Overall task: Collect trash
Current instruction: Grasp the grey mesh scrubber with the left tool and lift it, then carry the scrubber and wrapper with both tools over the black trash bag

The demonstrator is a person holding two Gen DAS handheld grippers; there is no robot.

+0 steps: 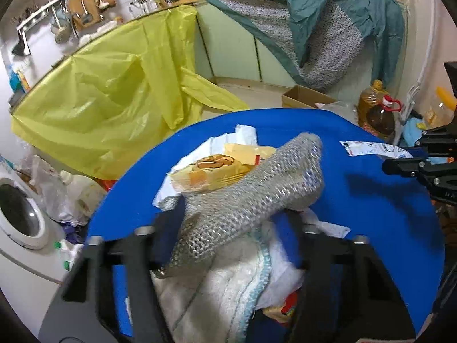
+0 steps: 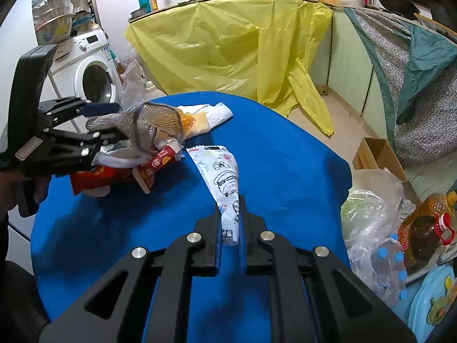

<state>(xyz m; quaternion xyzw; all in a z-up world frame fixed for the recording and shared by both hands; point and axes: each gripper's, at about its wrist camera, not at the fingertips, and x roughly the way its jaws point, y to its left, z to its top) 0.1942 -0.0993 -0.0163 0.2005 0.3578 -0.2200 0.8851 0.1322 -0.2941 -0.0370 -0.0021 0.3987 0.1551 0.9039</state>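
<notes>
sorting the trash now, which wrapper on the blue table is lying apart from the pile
The white wrapper with black cartoon drawings. It lies alone on the blue table, its near end between the right gripper fingers; the others sit heaped by the left gripper.

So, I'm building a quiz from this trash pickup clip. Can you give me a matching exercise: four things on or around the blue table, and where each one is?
Things:
1. silver mesh bag
2. white cartoon-print wrapper
3. oil bottle
4. yellow plastic sheet

Places:
A. draped over the counter edge
B. between the right gripper fingers
C. on the floor beside the table
D. between the left gripper fingers, above the trash pile

Pairs: 1-D, 2-B, 3-C, 4-A
</notes>
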